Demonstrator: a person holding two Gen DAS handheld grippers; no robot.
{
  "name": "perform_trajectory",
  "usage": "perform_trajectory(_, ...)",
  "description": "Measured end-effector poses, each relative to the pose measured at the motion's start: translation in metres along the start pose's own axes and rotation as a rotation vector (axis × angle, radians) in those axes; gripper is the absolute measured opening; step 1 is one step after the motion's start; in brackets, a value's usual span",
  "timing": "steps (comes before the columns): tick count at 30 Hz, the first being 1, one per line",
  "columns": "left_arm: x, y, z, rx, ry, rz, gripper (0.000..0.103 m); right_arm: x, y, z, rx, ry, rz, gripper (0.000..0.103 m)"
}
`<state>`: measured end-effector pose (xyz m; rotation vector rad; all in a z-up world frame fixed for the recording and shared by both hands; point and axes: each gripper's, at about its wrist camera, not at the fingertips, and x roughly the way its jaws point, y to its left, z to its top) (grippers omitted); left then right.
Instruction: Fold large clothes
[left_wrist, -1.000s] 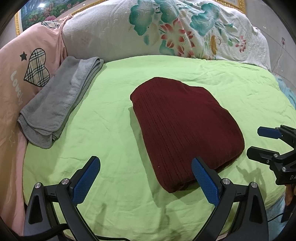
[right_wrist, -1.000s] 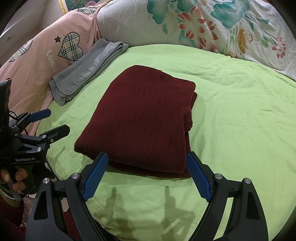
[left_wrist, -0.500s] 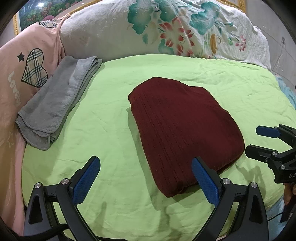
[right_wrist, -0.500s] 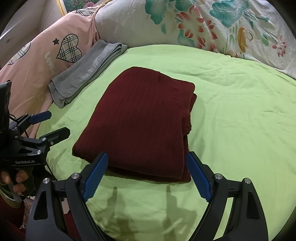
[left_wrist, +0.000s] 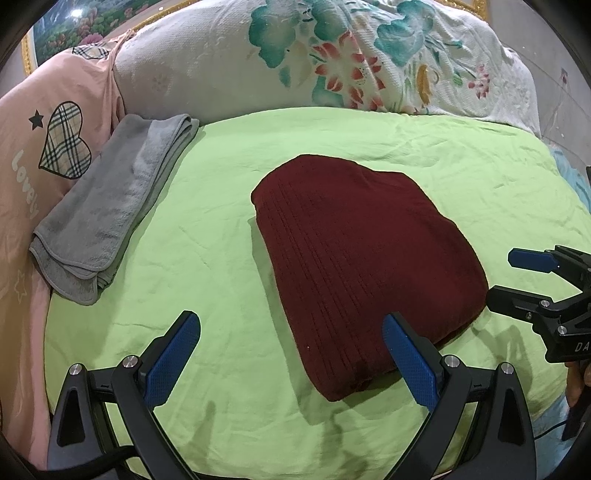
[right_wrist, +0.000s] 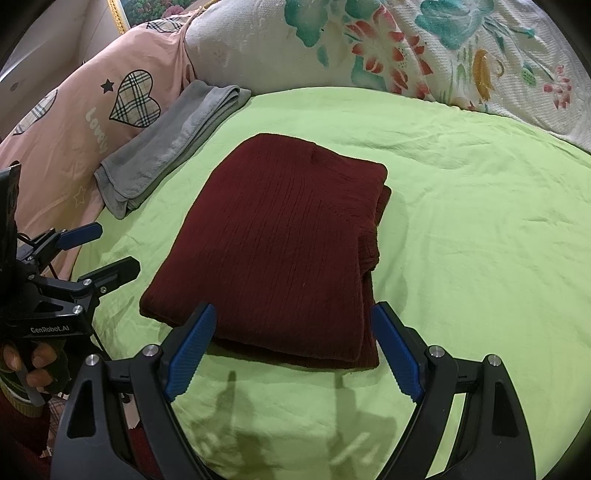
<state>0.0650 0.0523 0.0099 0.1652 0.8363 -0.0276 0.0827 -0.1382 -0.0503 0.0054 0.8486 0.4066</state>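
A dark red ribbed sweater (left_wrist: 365, 266) lies folded into a thick rectangle on the light green sheet (left_wrist: 221, 243); it also shows in the right wrist view (right_wrist: 280, 251). My left gripper (left_wrist: 291, 354) is open and empty, held above the sheet at the sweater's near left corner. My right gripper (right_wrist: 291, 343) is open and empty, just short of the sweater's near edge. Each gripper shows in the other's view: the right one (left_wrist: 517, 277) at the sweater's right side, the left one (right_wrist: 107, 251) at its left side.
A folded grey towel (left_wrist: 110, 214) lies on the sheet's left edge against a pink pillow with a plaid heart (left_wrist: 44, 147). A white floral quilt (left_wrist: 332, 62) is bunched along the back. The bed edge runs close in front of both grippers.
Both grippers have drawn back slightly from the sweater and stayed open. The sweater has not moved.
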Motion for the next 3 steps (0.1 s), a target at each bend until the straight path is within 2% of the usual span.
perform_trajectory(3,0.0003,0.0031,0.0019,-0.009,-0.005,-0.001,0.099,0.0019,-0.0003,0.0019,-0.003,0.002,0.001,0.086)
